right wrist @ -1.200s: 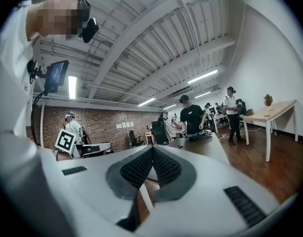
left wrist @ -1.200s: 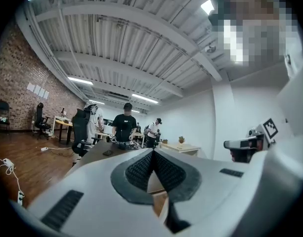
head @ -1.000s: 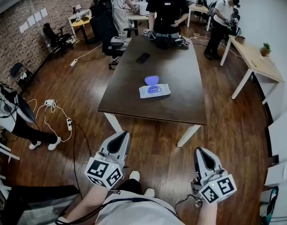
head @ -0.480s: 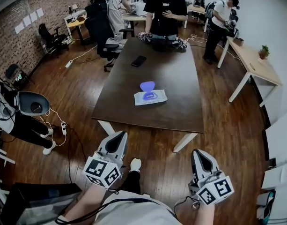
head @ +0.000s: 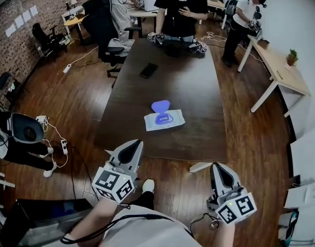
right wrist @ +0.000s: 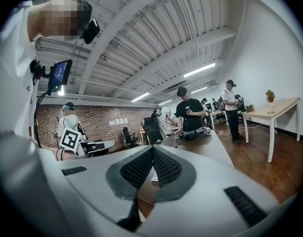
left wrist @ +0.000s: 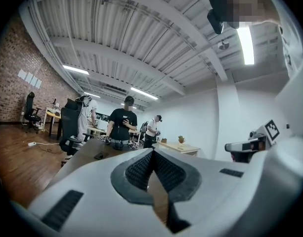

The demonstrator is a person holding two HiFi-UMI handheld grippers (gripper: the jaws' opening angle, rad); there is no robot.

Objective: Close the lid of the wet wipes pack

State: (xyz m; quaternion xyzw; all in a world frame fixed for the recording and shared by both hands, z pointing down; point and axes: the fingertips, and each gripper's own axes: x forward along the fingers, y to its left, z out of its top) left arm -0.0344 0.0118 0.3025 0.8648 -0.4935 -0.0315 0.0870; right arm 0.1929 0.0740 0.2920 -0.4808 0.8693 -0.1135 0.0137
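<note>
Brown table (head: 190, 81), wipes pack (head: 165, 120) open, left gripper (head: 137, 144), right gripper (head: 217, 165) at edge, fingers (left wrist: 136, 171) clenched

The long dark-brown counter (head: 198, 86) has a smooth, matt wood-look top, and the reddish plank floor (head: 70, 99) is wood with a faint sheen. The flat white wet wipes pack (head: 170, 121) looks like soft plastic film, and its raised blue oval lid (head: 160, 106) like smooth hard plastic. The left claw (left wrist: 152, 151) and right claw (right wrist: 152, 148) are matt pale-grey plastic with dark, finely ribbed pads (left wrist: 138, 171).
</note>
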